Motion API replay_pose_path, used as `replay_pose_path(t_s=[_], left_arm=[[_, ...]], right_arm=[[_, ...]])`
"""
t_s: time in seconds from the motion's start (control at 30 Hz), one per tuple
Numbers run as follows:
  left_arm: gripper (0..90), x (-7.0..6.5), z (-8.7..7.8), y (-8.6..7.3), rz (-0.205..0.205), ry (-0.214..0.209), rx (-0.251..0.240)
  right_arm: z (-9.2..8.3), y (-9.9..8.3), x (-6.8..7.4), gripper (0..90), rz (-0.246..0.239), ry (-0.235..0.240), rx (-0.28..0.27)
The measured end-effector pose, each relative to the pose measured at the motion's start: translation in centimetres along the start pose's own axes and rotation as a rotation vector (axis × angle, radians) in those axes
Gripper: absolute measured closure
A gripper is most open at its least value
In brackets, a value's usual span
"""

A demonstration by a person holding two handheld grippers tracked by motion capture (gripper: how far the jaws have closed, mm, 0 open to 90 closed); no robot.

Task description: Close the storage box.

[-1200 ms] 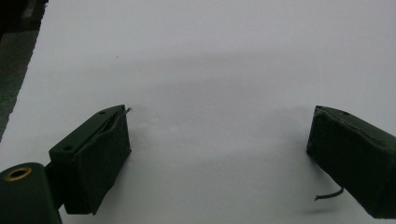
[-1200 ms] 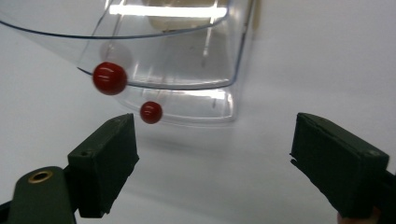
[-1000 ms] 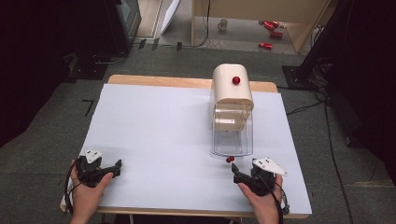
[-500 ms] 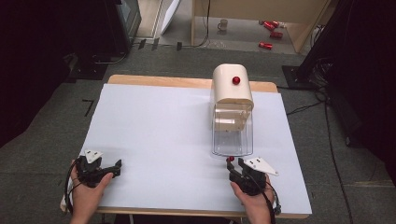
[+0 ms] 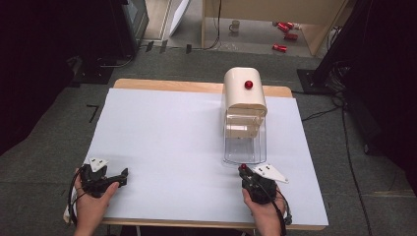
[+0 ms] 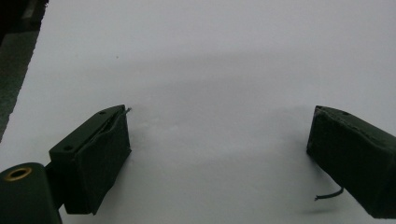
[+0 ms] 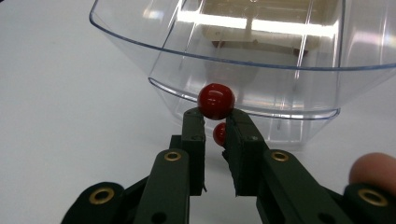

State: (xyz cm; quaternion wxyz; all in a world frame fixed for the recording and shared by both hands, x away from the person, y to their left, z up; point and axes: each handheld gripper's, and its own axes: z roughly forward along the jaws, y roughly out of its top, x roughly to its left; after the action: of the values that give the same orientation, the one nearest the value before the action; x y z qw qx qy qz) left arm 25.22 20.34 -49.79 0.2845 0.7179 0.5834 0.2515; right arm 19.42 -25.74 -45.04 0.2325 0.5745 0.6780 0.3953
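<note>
Just been closing, and now pinched shut at the very tips of the right tool (image 7: 215,116): a small red ball (image 7: 215,100), riding high on the pads rather than deep between them. Gripped that way, most likely, to keep the ball clear of the counter (image 5: 172,128) and free to be lifted or dropped without the jaws fouling anything. Just below, between the jaws, a second smaller patch of red; impossible to tell whether another ball or part of the same thing.

Seen from above, same right tool (image 5: 244,172) near the counter's near edge, towards its right side, held in the right hand (image 5: 265,211) and pointed away at the far edge. Red ball (image 5: 242,167) just short of the open mouth of a clear plastic bin (image 5: 244,147), close but apart from its lip. Bin lying flat, mouth facing the near edge, presumably for easy reach. Behind it, touching and partly over it, a cream housing (image 5: 244,98) with a red knob (image 5: 249,84) on top, close to the far edge.

Over by the near left corner, left tool (image 5: 123,174) parked low on the counter, jaws spread wide with nothing between them, (image 6: 219,112) bare white surface ahead. Kept out of the way, by the look of it, with no part in the grip.
</note>
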Motion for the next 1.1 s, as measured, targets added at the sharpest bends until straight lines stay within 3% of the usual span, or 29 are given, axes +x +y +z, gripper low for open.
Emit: replay_pose_path(t_s=[0.5, 0.7, 1.1], left_arm=[[6.1, 0.0, 0.0, 0.0, 0.000, 0.000, 0.000], [6.1, 0.0, 0.0, 0.0, -0.001, 0.000, 0.000], [6.1, 0.0, 0.0, 0.0, 0.000, 0.000, 0.000]], right_arm=[[-0.4, 2.8, 0.0, 84.4, 0.008, -0.031, -0.063], [0.0, 4.5, 0.0, 85.3, -0.009, -0.049, -0.082], [1.9, 6.7, -1.3, 85.2, 0.030, -0.048, -0.078]])
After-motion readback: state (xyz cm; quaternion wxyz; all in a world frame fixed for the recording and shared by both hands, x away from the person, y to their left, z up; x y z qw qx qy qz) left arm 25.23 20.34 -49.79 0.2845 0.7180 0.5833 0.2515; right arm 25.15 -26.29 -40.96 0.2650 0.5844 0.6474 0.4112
